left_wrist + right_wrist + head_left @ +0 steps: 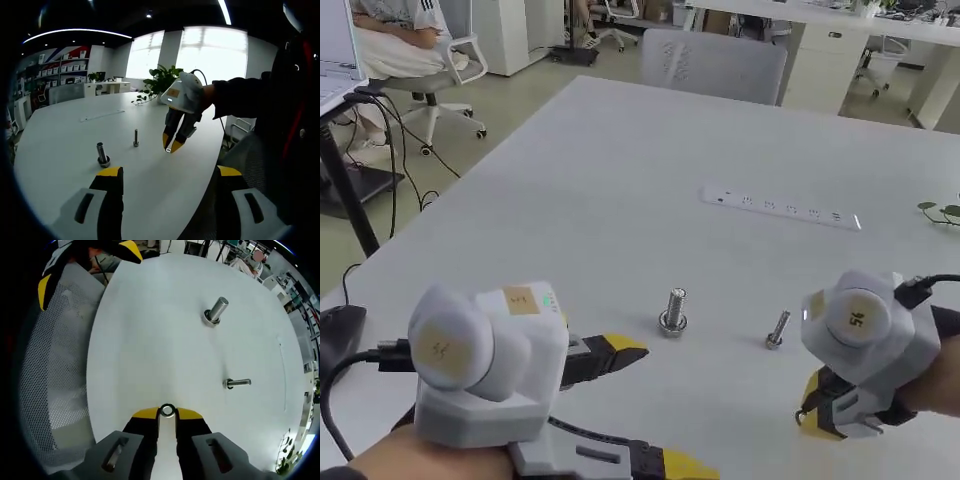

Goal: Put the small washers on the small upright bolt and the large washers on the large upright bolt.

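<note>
At the tips of your right gripper (167, 414) a washer (167, 407) is pinched edgewise; your left gripper (169, 175) is spread. Tilted over the small bolt (239, 383), it could snag or slip free.

In the head view, the bottom edge of the frame cuts off the lower jaw of the left gripper (655, 410). At lower right, the right gripper (832, 420) has most of its jaws hidden behind its own white housing. In the right gripper view, the jaws cover the washer (167, 411) on both sides, so it cannot be judged small or large. At the right edge of the head view, the leaves (945, 212) are cut off.
</note>
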Demonstrator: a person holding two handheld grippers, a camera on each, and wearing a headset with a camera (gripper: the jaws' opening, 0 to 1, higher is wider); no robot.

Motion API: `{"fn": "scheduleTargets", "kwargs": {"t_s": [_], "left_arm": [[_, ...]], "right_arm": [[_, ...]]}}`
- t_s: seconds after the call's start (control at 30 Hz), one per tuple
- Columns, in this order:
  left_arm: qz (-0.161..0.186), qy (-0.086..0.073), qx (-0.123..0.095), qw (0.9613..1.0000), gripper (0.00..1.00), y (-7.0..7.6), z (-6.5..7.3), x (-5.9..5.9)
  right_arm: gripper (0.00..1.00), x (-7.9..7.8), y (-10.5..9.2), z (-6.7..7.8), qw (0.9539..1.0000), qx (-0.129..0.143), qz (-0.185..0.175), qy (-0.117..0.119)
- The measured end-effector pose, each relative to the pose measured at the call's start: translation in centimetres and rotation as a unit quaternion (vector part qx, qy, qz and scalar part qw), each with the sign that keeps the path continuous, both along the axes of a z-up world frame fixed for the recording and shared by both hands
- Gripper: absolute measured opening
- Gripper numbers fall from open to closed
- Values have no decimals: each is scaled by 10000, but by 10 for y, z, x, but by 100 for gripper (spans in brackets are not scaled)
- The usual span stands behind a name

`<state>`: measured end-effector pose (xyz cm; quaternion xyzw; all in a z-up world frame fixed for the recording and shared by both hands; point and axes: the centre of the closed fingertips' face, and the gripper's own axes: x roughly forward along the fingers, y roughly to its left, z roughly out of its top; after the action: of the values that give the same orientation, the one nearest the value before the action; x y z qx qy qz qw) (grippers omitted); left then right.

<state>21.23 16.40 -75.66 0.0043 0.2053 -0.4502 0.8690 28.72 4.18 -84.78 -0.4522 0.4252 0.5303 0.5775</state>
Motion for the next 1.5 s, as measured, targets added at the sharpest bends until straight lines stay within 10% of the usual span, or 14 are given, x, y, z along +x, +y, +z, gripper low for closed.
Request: {"fn": "scheduleTargets", "kwargs": {"t_s": [0.8,1.5], "left_arm": [[31,15,6,10000,74,2,0,2],[192,61,36,9998,74,9,-4,5]], "right_arm": [[13,55,2,53,9988,18,5,-484],[13,94,25,64,9975,-19,254,-653]]}}
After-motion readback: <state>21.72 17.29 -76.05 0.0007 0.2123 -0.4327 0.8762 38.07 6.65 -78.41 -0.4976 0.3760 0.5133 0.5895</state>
